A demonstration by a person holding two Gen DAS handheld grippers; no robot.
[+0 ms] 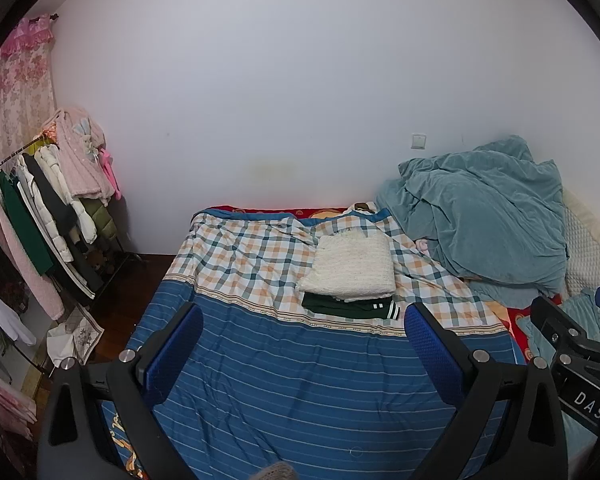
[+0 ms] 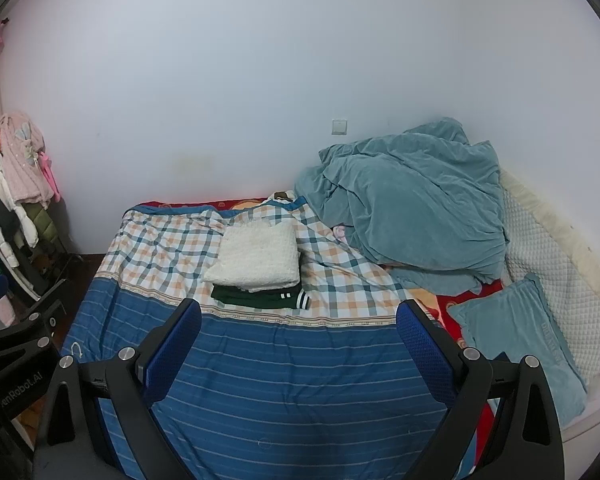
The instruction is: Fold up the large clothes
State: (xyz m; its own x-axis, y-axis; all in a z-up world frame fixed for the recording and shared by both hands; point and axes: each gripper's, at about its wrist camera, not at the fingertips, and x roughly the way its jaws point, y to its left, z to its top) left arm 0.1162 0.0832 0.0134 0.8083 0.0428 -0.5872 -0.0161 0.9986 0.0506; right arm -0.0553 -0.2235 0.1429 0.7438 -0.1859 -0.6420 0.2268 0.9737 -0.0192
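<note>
While I had both grippers hovering over the near end of the bed, the left gripper point(image 1: 304, 312) and right gripper point(image 2: 299, 308) were both spread wide with nothing between the fingers. The folded clothes sat stacked mid-bed: a white knit point(image 2: 256, 258) on top of a dark green garment point(image 2: 260, 298), right at the seam where the checked part of the cover point(image 2: 160, 248) met the blue striped part point(image 2: 292, 380). Loads of bare striped cover in front of me. A teal blanket point(image 2: 412, 208) was heaped by the wall on the right, with a teal pillow point(image 2: 520, 336) near that edge, and a clothes rack point(image 1: 48, 208) off the left side.
</note>
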